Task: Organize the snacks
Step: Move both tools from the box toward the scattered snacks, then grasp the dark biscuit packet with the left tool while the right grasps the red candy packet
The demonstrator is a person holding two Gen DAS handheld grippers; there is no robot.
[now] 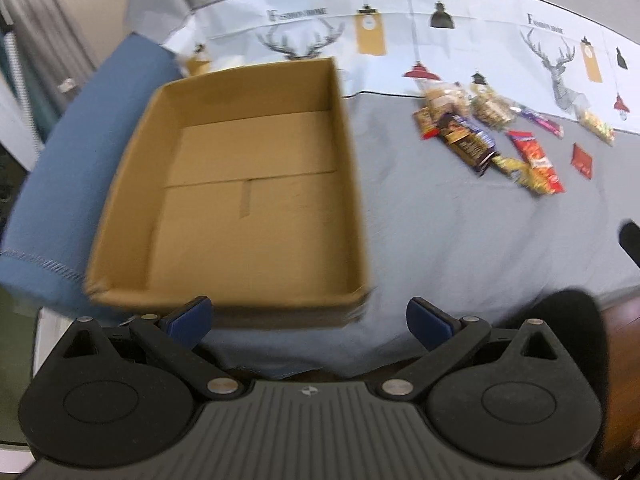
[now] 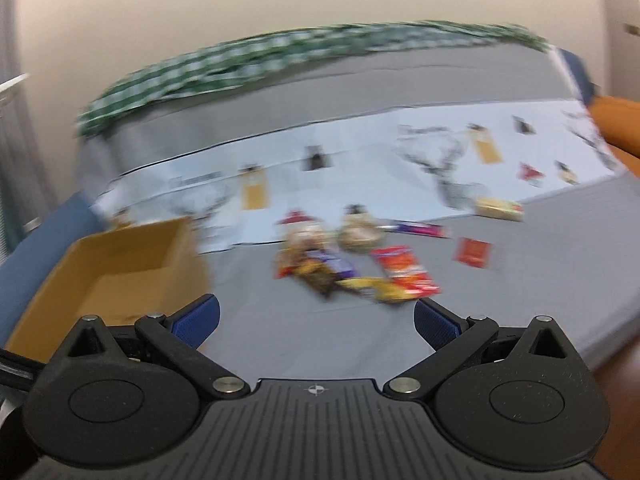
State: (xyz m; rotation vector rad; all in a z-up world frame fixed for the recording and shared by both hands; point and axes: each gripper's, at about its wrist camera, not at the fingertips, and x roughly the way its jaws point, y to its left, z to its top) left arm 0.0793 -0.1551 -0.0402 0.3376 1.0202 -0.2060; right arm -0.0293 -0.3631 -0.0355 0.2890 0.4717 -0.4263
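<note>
- Left wrist view: the left tongs (image 1: 309,318) stand wide with nothing between the blue pads, hanging above the near edge of the cardboard box (image 1: 248,184).
- Right wrist view: the right tongs (image 2: 316,320) are equally wide and hold nothing; they face the snack pile (image 2: 352,268) across a bare stretch of grey cover.
- The box sits at the left on what looks like a bed with a grey cover (image 1: 440,248). It is open-topped and has no snacks in it, so I judge the sorting has not begun.
- The snacks lie well apart from the box, to its right and farther off: a cluster of overlapping packets, among them a dark wrapper (image 1: 470,142), a red and yellow packet (image 1: 536,160) and clear bags of pale pieces (image 1: 490,110).
- Three lie loose to the right of the cluster: a small red packet (image 1: 582,160), a purple bar (image 1: 540,120) and a yellowish bag (image 1: 598,126).
- What could go wrong: the packets overlap, so a wide bite into the cluster may lift two at once or drag neighbours along; slick wrappers could slide out of the pads; the soft cover may bunch under the tips; the light box might shift if knocked on its near wall.
- Writing: the pale printed sheet (image 1: 400,12) beyond the snacks carries stag heads, lamps and a heading that seems to read "Fashion home", though I cannot be sure. Both views are blurred and no packet label is legible.
</note>
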